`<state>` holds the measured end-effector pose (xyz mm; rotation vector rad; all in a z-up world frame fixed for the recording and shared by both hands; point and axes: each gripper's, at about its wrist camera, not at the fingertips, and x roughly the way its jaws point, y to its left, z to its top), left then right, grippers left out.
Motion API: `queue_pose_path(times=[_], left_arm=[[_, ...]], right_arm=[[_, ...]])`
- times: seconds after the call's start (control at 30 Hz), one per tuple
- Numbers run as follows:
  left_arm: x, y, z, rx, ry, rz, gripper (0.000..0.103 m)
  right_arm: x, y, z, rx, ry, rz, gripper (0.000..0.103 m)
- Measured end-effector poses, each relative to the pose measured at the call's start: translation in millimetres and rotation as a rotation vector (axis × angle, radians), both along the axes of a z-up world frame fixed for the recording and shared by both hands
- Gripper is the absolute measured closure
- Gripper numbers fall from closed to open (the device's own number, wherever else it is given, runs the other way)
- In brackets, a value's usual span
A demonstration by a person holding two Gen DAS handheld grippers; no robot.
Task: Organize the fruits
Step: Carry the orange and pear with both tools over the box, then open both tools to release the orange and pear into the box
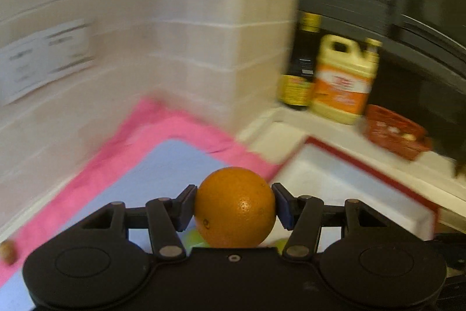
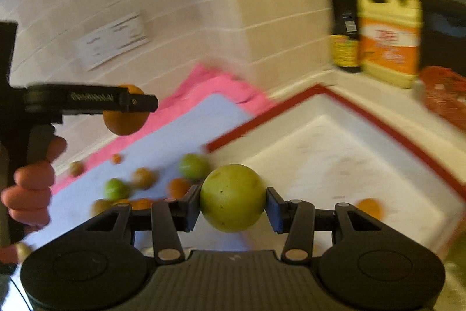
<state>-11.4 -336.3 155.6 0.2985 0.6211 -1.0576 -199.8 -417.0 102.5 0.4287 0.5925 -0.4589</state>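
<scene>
My left gripper point(image 1: 234, 206) is shut on an orange point(image 1: 234, 207) and holds it in the air above the pale blue mat point(image 1: 171, 165). From the right wrist view, that gripper point(image 2: 128, 104) and its orange point(image 2: 125, 121) hang at the left. My right gripper point(image 2: 233, 204) is shut on a green round fruit point(image 2: 232, 198), lifted near the mat's edge. Several small orange and green fruits point(image 2: 142, 178) lie loose on the blue mat point(image 2: 186, 130). A white tray with a red rim point(image 2: 335, 153) stands to the right and holds one small orange fruit point(image 2: 369, 208).
A pink cloth point(image 1: 122, 147) lies under the mat against the tiled wall point(image 1: 145, 19). A yellow jug point(image 1: 343, 77), a dark bottle point(image 1: 300, 69) and a red basket point(image 1: 396, 130) stand on the counter behind the tray point(image 1: 349, 179).
</scene>
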Motion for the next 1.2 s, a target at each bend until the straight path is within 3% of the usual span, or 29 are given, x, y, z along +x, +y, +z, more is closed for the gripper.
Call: queue_pose_path(times=[0.17,0.33,0.63,0.97,1.2], left_arm=[[-25.9,-72.2,-23.9,0.067,0.069,-0.158,0.036],[-30.6,-129.2,-65.8,0.174,0.138,-0.215,0.036],[-23.9,-152.2,-110.0,0.286,0.188,-0.217,0.036],[-20.2,-154.9,-114.6,0.279,0.211,-0.219,0.036],[-18.9,-131.2,-85.7,0.196,0.175,-0.212,0.027]], right_arm=[[-11.7,-38.0,-28.1,0.135,0.083,-0.086,0.054],[-13.6,-52.1,-52.9,0.231,0.121,-0.097,0.054],[-7.8,-60.3,-73.9,0.272,0.179,-0.109,0.054],[-0.9,-56.7,-79.9,0.279,0.203,-0.111,0.053],[-15.3,-59.5,-65.0,0.308,0.134,-0.12,0.03]])
